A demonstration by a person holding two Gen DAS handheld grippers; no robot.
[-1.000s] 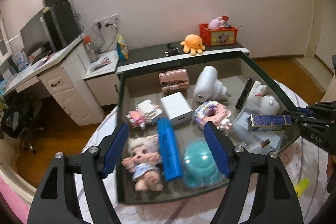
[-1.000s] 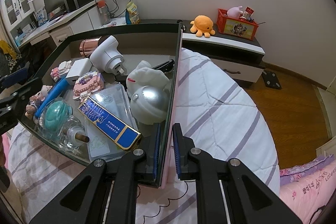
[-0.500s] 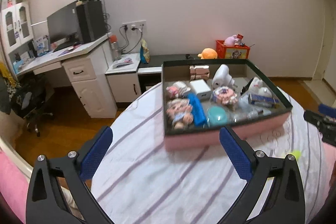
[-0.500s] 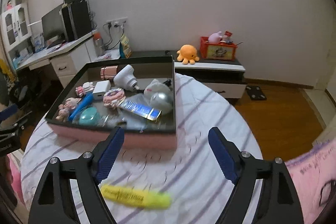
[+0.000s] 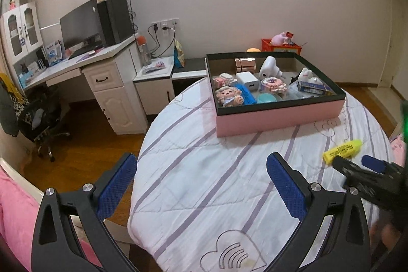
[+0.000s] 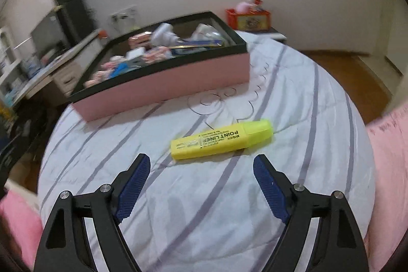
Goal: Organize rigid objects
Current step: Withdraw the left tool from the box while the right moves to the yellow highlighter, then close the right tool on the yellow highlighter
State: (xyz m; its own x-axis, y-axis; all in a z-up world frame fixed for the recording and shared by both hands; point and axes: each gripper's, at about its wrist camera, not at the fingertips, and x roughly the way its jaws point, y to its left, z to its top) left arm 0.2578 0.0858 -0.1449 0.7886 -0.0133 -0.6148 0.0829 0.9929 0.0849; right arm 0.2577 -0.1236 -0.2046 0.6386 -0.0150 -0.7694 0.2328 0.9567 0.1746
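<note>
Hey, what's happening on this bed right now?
A person is tidying small items with two handheld tools. Most things already sit in the pink box on the striped bedspread. One yellow highlighter lies loose on the cover outside it. The right tool is open and aimed at the highlighter, not touching it. The left tool is open and empty over the bedspread.

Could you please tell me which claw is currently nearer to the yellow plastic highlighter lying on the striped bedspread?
Right. The right claw hovers open just short of the yellow plastic highlighter; the left claw is open farther off, to its left.
</note>
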